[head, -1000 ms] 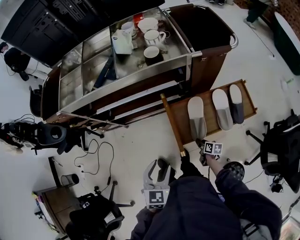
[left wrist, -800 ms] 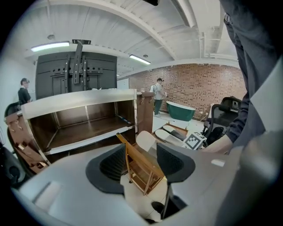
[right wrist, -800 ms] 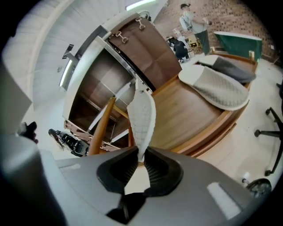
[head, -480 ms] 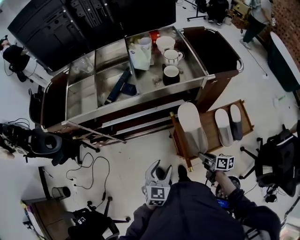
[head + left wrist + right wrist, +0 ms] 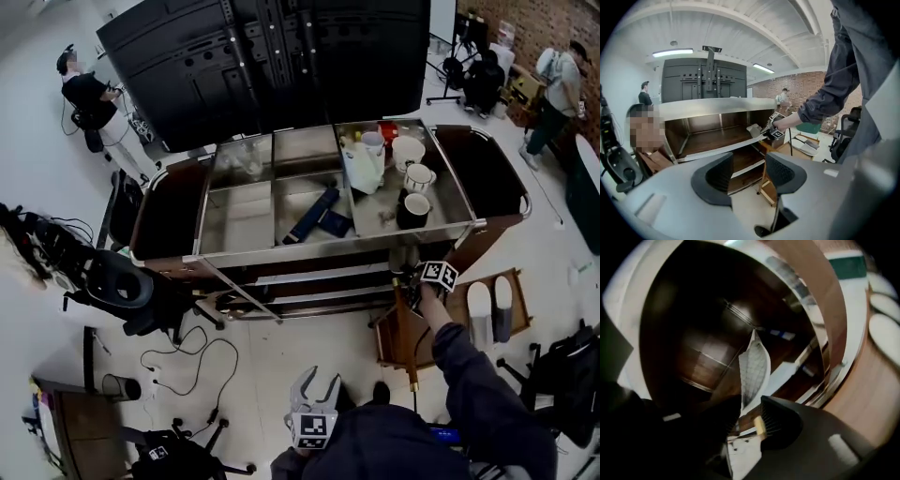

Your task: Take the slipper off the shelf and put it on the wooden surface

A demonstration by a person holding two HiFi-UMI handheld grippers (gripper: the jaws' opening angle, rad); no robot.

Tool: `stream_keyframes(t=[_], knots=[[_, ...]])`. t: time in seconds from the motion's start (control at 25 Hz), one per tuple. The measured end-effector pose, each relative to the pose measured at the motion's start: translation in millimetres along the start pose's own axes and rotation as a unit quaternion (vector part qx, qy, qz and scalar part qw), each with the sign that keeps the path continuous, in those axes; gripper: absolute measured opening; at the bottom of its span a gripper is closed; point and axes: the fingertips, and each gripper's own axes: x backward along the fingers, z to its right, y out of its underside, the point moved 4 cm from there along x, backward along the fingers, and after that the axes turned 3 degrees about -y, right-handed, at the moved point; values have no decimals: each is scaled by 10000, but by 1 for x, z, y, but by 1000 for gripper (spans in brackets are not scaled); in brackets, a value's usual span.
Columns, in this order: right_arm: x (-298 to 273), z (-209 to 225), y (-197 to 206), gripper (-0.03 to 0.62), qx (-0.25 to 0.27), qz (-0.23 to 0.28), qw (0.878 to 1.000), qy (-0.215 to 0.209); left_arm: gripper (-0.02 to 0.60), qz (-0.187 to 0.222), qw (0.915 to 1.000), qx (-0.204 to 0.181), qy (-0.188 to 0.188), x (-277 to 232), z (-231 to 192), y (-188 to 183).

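Note:
A pale slipper (image 5: 754,366) with a gridded sole stands on edge at the lip of the cart's dark wooden shelf (image 5: 708,140). Its near end lies between the jaws of my right gripper (image 5: 749,404). Those jaws are opening, and a gap shows beside the right pad. From the left gripper view, the slipper (image 5: 753,130) rests on the shelf's front corner with the right gripper (image 5: 771,130) right behind it. In the head view the right gripper (image 5: 412,277) reaches under the cart's steel top, the slipper (image 5: 401,261) half hidden. My left gripper (image 5: 314,389) hangs low and open, holding nothing.
Two more slippers (image 5: 489,314) lie on a low wooden tray (image 5: 412,330) right of the cart. The steel cart top (image 5: 244,216) carries mugs (image 5: 412,192), a jug and blue items. Office chairs (image 5: 127,286), floor cables, a large black screen and people at the back surround the cart.
My right gripper carried one slipper from the wooden tray up to the cart's shelf, and its jaws have spread. The left gripper stayed low and open.

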Motion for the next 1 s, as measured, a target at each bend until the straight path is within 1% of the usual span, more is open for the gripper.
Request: stream_keyframes(t=[0.04, 0.08, 0.12, 0.16, 0.24, 0.28, 0.32, 0.36, 0.4, 0.48, 0.52, 0.56, 0.6, 0.68, 0.8, 0.92, 1.0], knots=[[-3, -3, -10, 136, 482, 221, 9979, 375, 241, -11, 9999, 89, -89, 4, -7, 4], [-2, -6, -16, 154, 970, 407, 9919, 709, 241, -20, 9997, 165, -154, 7, -12, 8], [2, -9, -17, 166, 1439, 539, 9829, 1011, 239, -27, 9996, 223, -193, 8, -16, 12], [9, -11, -14, 201, 1902, 620, 9711, 1299, 239, -34, 9994, 265, -204, 9, -19, 16], [26, -12, -3, 204, 2826, 691, 9396, 1803, 239, -39, 9994, 317, -164, 8, -20, 21], [36, -12, 4, 204, 3222, 695, 9235, 1963, 239, -35, 9994, 333, -112, 6, -18, 23], [46, -11, 11, 204, 3501, 679, 9117, 2043, 239, -29, 9994, 336, -34, 5, -14, 24], [58, -11, 19, 196, 3647, 656, 9059, 2050, 239, -19, 9995, 317, 65, 3, -9, 24], [71, -14, 29, 185, 3723, 649, 9041, 1992, 239, 4, 9995, 276, 178, 1, -3, 24], [103, -29, 54, 125, 3931, 747, 8995, 1755, 239, 107, 9989, 158, 427, -1, 9, 18], [122, -38, 69, 104, 4076, 860, 8945, 1623, 239, 168, 9984, 95, 538, -3, 14, 16], [142, -47, 84, 68, 4235, 1000, 8880, 1485, 239, 216, 9978, 30, 631, -5, 20, 15], [162, -54, 101, 4, 4405, 1123, 8806, 1338, 239, 241, 9972, -30, 712, -9, 26, 16], [202, -62, 139, 0, 4725, 1166, 8668, 1084, 239, 229, 9961, -102, 840, -15, 41, 26], [259, -56, 202, 0, 5067, 893, 8524, 927, 233, 248, 9955, -200, 888, -12, 72, 38], [317, -44, 253, 0, 5223, 790, 8454, 790, 216, 294, 9952, -302, 885, 4, 108, 49], [353, -36, 273, 0, 5291, 831, 8423, 609, 216, 214, 9954, -334, 874, 14, 136, 63]])
